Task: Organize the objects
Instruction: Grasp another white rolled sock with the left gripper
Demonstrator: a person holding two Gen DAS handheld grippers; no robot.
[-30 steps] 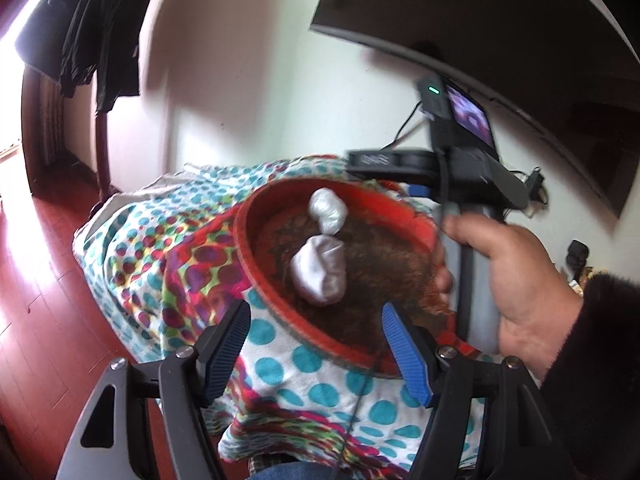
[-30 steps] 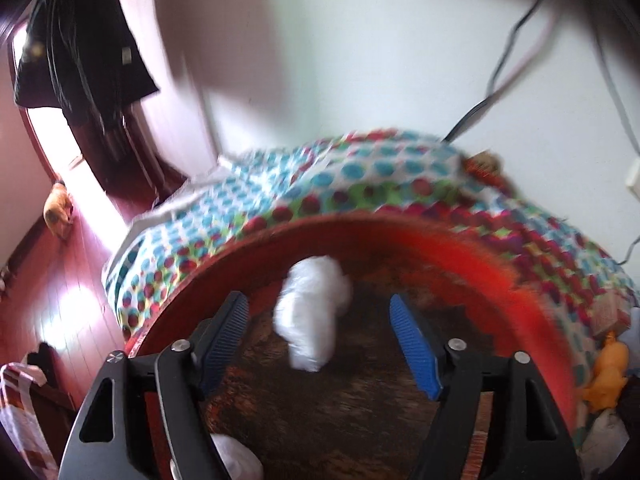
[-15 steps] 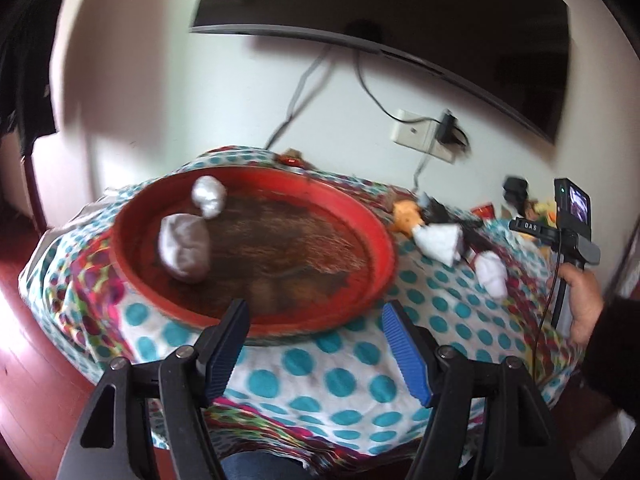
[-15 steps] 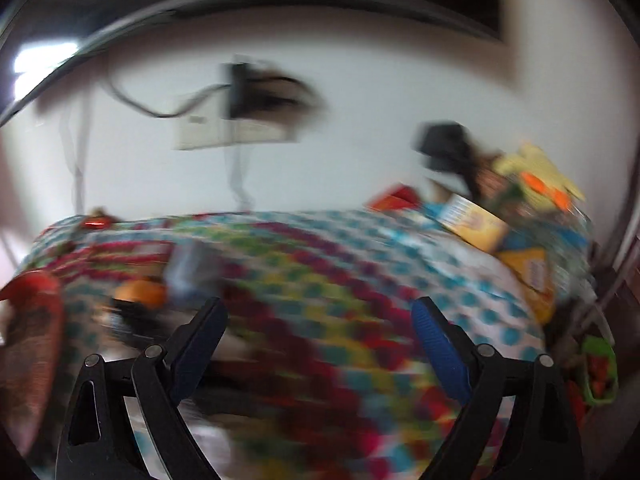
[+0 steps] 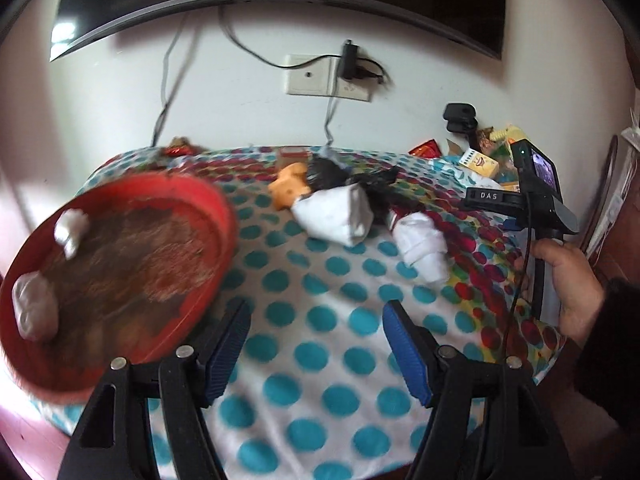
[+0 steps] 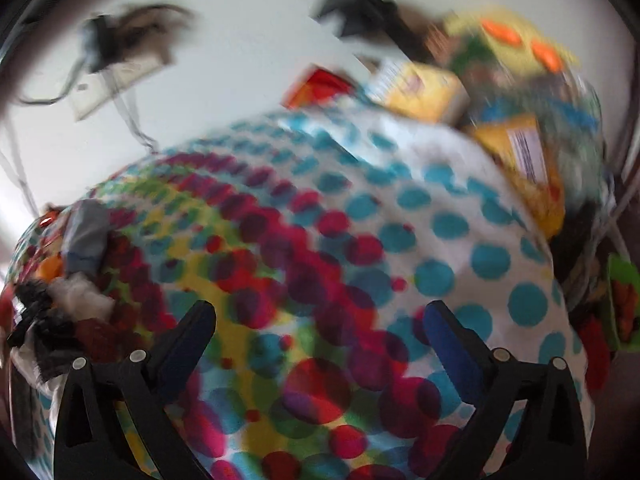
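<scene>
While both tools hung above the polka-dot tablecloth (image 5: 320,280), neither carried anything: the left gripper (image 5: 316,344) had its blue-padded jaws spread wide over bare cloth, and the right gripper (image 6: 320,344) was likewise released, with only patterned fabric between its fingers. To the left stood the round red plastic tray (image 5: 216,208), holding two white wrapped bundles (image 5: 34,312) on its brown, scuffed floor. Outside the tray, near the middle of the table, lay a larger white folded bundle (image 5: 334,216), a smaller white rolled bundle (image 5: 424,244) just beside it, an orange soft toy (image 5: 290,188) and a tangle of black material (image 5: 340,174) touching the folded bundle. The task appeared partly done, these loose items remaining to be collected. The right wrist view was heavily blurred, so its gripper's position relative to the bundles could not be judged reliably. Likely hazards: a grasp on the folded bundle could snag the black tangle and drag it along; soft wrapping might slip from the pads; and the cloth itself could be pinched and pulled, shifting the tray, which sat close to the table's left edge.
</scene>
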